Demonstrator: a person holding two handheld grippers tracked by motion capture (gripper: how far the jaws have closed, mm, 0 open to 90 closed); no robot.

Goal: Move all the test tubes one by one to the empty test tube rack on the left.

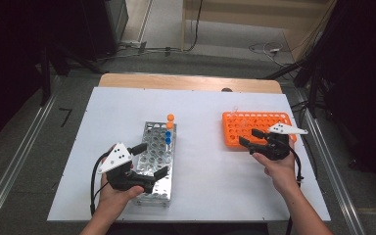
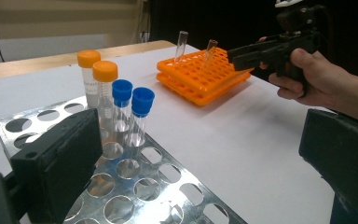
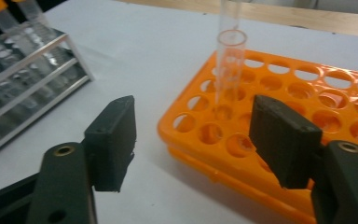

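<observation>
1. White table top (image 1: pixel 205 186): bears both racks; both claws are held above it.
2. Metal rack (image 1: pixel 157 156): lies directly under the left claw (image 1: pixel 147 160), whose jaws stand wide apart with nothing between them. In the left gripper view one jaw hangs over the rack's near holes and the other over bare table beside it.
3. Orange rack (image 1: pixel 254 126): sits just ahead of the right claw (image 3: pixel 193 135), whose jaws are partly apart and clamp nothing; its near edge lies between and beyond the jaw tips.
4. Capped tubes: two with orange caps (image 2: pixel 97 64) and two with blue caps (image 2: pixel 131 94) stand upright in the metal rack, just beyond the left claw's jaw.
5. Clear open tube (image 3: pixel 228 65): stands in the orange rack, straight ahead of the right claw, between the lines of its jaws but beyond their tips, untouched. A second clear tube (image 2: pixel 182 43) stands farther back.
</observation>
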